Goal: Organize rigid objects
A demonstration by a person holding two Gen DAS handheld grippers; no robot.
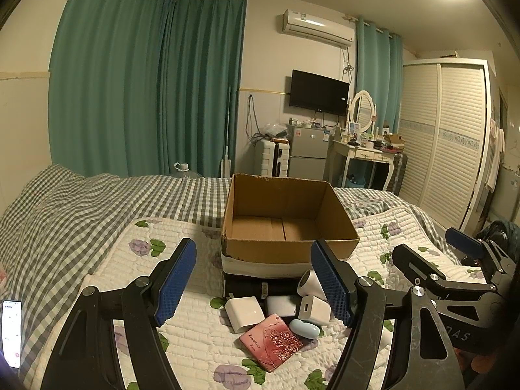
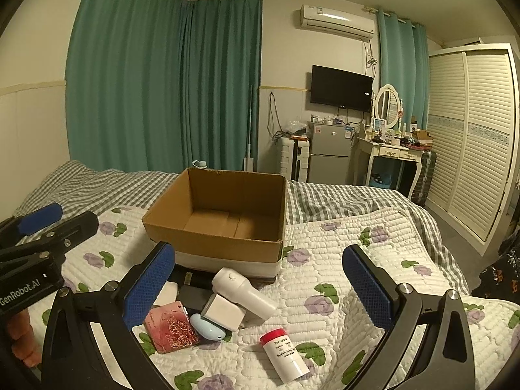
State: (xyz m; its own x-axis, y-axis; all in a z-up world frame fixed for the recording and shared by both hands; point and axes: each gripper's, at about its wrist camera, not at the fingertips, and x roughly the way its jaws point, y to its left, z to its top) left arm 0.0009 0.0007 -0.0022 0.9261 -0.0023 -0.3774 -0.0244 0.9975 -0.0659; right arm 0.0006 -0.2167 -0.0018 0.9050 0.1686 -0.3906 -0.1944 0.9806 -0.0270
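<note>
Both the left tool (image 1: pixel 253 282) and right tool (image 2: pixel 258 284) gape empty above the flowered quilt (image 2: pixel 325 253), where the white cylindrical bottle with a red cap (image 2: pixel 284 354) lies nearer the right tool, its long axis pointing toward the empty brown cardboard box (image 2: pixel 221 240).

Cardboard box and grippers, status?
Left gripper, right gripper open, empty. Cardboard box empty. Chargers, pink case, bottle on quilt. Path clear.
</note>
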